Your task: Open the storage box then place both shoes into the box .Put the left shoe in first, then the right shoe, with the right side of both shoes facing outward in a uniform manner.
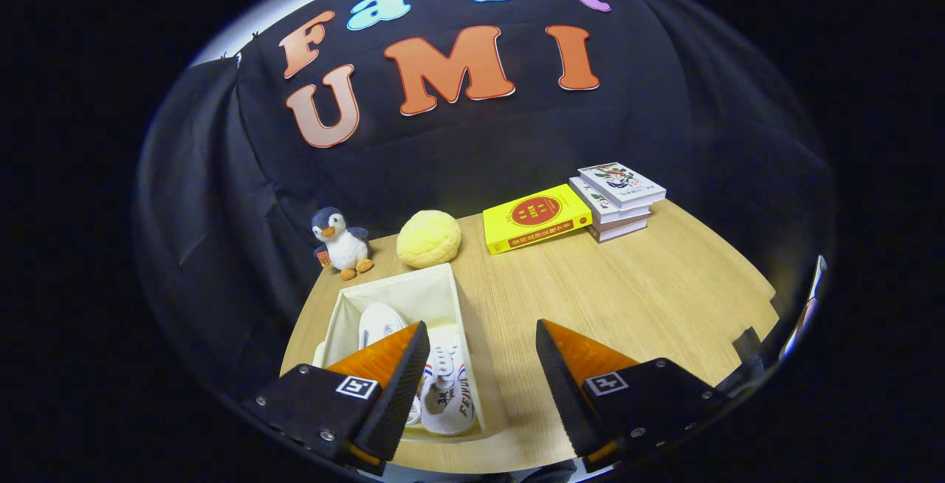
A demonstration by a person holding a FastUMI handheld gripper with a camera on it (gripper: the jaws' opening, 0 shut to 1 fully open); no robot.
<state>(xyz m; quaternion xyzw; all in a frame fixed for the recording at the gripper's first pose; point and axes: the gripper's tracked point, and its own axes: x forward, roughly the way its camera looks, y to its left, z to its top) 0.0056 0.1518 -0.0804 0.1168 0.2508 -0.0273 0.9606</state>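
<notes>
Already both shoes [443, 387] lay in the open storage box [413, 295], lower left of frame. You held the gripper [483, 361] wide and empty above, since nothing needed carrying.

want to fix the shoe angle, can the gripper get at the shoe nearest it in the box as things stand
Probably yes. The gripper is open and holds nothing, and the storage box has no lid over it. The near white shoe lies exposed by one finger, though the box wall crowds it.

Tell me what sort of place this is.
Probably a staged demo booth, not a lived-in room: a wooden table backed by draped black cloth, with props set out on it, a penguin toy and stacked books. The open gripper hangs above a box holding white shoes.
</notes>
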